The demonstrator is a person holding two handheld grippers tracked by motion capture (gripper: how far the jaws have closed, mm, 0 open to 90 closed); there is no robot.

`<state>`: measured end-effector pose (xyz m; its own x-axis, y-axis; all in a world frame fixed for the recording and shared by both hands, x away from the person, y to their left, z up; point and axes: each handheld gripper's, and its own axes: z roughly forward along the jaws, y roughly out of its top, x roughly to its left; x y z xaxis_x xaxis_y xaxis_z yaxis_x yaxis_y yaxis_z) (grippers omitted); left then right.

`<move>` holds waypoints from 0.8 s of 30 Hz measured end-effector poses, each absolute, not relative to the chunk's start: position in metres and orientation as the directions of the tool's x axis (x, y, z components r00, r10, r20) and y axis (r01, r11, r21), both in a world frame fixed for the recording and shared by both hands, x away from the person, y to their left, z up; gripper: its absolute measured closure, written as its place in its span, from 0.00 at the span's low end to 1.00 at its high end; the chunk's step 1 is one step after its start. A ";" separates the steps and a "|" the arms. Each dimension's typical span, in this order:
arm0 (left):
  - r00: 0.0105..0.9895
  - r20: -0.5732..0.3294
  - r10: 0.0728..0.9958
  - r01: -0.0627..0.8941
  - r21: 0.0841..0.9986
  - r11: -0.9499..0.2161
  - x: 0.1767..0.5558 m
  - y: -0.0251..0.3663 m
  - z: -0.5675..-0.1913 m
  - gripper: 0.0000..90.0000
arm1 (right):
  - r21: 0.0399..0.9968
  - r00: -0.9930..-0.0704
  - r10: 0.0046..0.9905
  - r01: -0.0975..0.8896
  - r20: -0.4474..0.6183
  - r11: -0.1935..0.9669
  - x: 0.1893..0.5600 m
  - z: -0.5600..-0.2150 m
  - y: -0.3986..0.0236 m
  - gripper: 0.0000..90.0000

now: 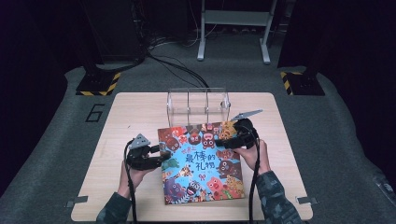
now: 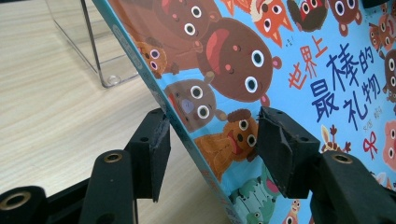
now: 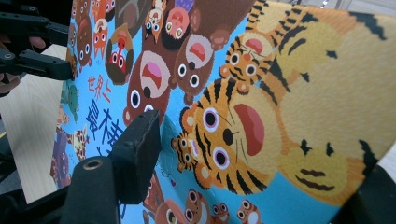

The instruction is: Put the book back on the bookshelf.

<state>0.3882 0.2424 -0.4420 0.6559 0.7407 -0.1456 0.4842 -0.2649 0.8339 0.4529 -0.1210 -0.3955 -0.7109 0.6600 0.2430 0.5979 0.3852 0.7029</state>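
The left tongs [image 1: 164, 154] stood at the left edge of the picture book [image 1: 201, 161], roughly midway along that edge. In the left gripper view the jaws straddled the edge: one pad [image 2: 156, 144] sat under the book, at its blue edge, and the other pad [image 2: 280, 144] lay over the printed cover. The jaws were partly open; whether the pads pressed on the book could not be determined.

The book, one in number, rested on the wooden surface [image 1: 116, 140] near its centre, cover upward, with its left edge raised off the surface. Behind it stood one clear rack [image 1: 198, 106], divided into three compartments, just beyond the far edge of the book.

The right tongs [image 1: 223, 143] stood at the upper right part of the book. In the right gripper view one pad [image 3: 137, 154] lay against the cover beside the tiger illustration; the opposite jaw appeared only at the lower right corner. The jaws were partly open, and no clamping on the cover was evident; the grip state could not be determined

Count: two tongs, one book, one rack
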 end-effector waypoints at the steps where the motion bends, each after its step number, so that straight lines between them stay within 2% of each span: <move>1: 0.652 -0.149 0.744 0.483 0.837 -0.256 0.388 0.243 -0.441 0.51 | 0.698 -0.708 0.659 0.606 0.255 0.381 0.453 -0.395 -0.121 0.38; 24: 0.635 -0.074 0.769 0.425 0.865 -0.268 0.379 0.251 -0.423 0.56 | 0.734 -0.731 0.647 0.558 0.215 0.387 0.456 -0.383 -0.110 0.38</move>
